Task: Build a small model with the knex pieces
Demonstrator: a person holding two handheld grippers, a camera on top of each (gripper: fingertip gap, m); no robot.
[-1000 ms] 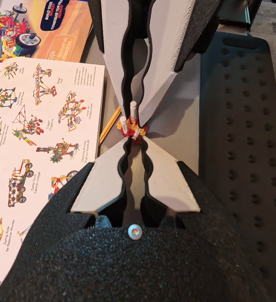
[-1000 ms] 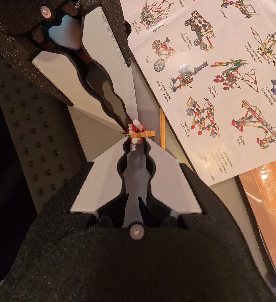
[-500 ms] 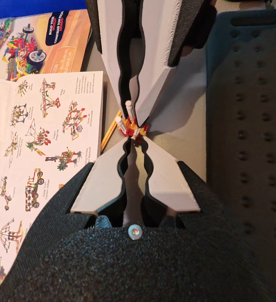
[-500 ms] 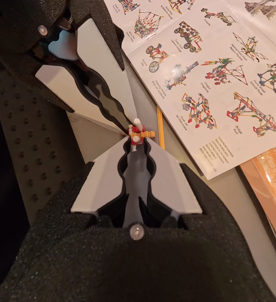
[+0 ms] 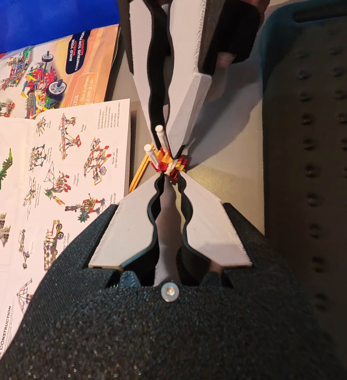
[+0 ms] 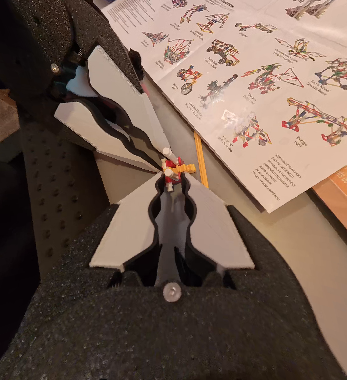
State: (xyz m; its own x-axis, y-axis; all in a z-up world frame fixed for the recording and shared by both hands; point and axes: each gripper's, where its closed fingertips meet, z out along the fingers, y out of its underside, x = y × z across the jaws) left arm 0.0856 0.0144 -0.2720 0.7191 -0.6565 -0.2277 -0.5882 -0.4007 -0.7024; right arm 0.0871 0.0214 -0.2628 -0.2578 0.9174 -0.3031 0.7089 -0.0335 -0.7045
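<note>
A small toy assembly [image 5: 165, 160] of red and yellow connectors with short white rods hangs between my two grippers, above the grey table. My left gripper [image 5: 171, 174] is shut on its near side. My right gripper [image 5: 167, 153] reaches in from the top of the left wrist view and is shut on its far side. In the right wrist view my right gripper [image 6: 172, 174] clamps the red part of the assembly [image 6: 186, 168]. The left gripper [image 6: 164, 159] meets it there from the upper left. The two pairs of fingertips almost touch.
A thin yellow rod [image 5: 139, 174] [image 6: 201, 160] lies on the table [image 5: 226, 174] below the assembly. A white instruction sheet [image 5: 55, 174] [image 6: 271, 82] lies beside it, partly over an orange toy box [image 5: 76, 78] [image 6: 343, 195]. A dark perforated mat [image 5: 312, 185] [image 6: 55, 185] borders the table. The tips of both grippers are at nearly the same place.
Both grippers have moved together with the assembly still clamped between them. The sheet and box have shifted in both views, and a blue object now shows at the top left of the left wrist view.
</note>
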